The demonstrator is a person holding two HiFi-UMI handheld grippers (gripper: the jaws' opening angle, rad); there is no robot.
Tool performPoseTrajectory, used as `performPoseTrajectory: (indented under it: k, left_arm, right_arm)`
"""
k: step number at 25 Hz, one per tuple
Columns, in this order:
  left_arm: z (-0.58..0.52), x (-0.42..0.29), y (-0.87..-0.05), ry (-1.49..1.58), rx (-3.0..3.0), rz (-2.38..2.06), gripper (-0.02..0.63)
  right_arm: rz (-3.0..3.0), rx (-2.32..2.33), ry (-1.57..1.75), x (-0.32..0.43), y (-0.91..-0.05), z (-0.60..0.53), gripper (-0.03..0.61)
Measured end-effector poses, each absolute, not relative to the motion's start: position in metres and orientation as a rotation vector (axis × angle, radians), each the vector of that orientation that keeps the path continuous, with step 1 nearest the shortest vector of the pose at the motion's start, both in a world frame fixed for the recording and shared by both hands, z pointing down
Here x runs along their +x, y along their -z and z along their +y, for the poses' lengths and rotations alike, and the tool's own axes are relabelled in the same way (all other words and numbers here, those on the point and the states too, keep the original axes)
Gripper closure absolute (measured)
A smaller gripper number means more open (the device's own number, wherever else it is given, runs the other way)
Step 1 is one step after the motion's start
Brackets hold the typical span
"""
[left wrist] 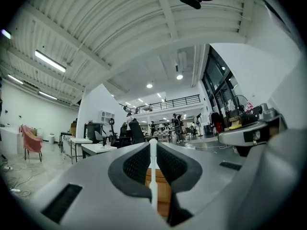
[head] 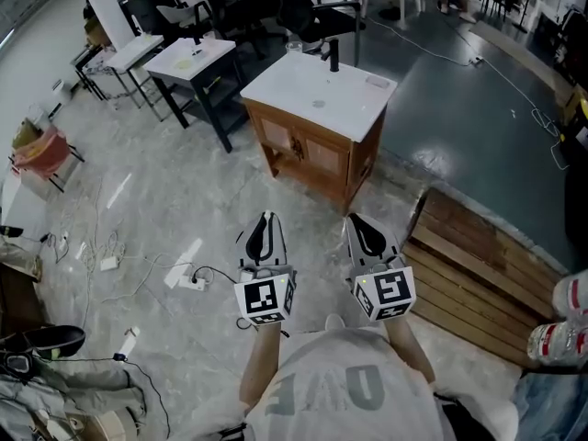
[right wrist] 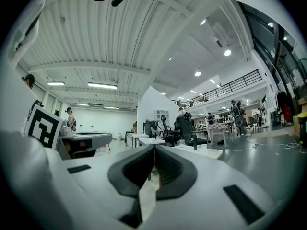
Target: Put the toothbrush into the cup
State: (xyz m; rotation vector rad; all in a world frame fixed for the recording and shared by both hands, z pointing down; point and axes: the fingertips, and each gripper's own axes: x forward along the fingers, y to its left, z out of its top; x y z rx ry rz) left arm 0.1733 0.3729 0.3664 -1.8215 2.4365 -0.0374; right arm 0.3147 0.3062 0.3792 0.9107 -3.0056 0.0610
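Grippers are held out low in front of the person, over the grey floor and well short of the table's (head: 308, 90) near edge. The left gripper (head: 266, 217) has its jaws drawn together on a thin white shaft, which looks like the toothbrush (left wrist: 152, 176). The shaft runs along the length of the jaws and its rounded end pokes just past their tips. The right gripper (head: 355, 219) has its jaws pressed together with nothing between them; only floor shows through the small gap below. Both grippers point towards the table, a wooden cabinet with a white top. A small clear cup (head: 294, 47) stands at the table's far left corner, and a black tap (head: 333, 55) rises beside it along the far edge. A pale flat thing (head: 377, 82) lies near the far right corner; I cannot tell what it is. The toothbrush is well apart from the cup. A wooden pallet (head: 478, 283) lies on the floor to the person's right.
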Motion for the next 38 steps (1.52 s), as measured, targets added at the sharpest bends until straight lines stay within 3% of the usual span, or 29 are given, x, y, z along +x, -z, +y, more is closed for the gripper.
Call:
performPoseTrajectory:
  k: [10,23,38]
  left_arm:
    - [0.376,0.171,-0.378,0.084,-1.78,2.549,0.555]
    - [0.357,0.136,-0.323,0.015,-1.705,2.457,0.555]
    - [0.218,-0.024,-0.303,-0.102,-1.606,2.44,0.555]
  right_arm:
    - [-3.046,0.715,-0.108,0.306,-0.367,0.308,0.546]
    - [-3.105,0.649,-0.214,0.258,-0.341,0.258,0.546]
    - [-3.065,0.519,-0.127,0.105,-0.362,0.158,0.546]
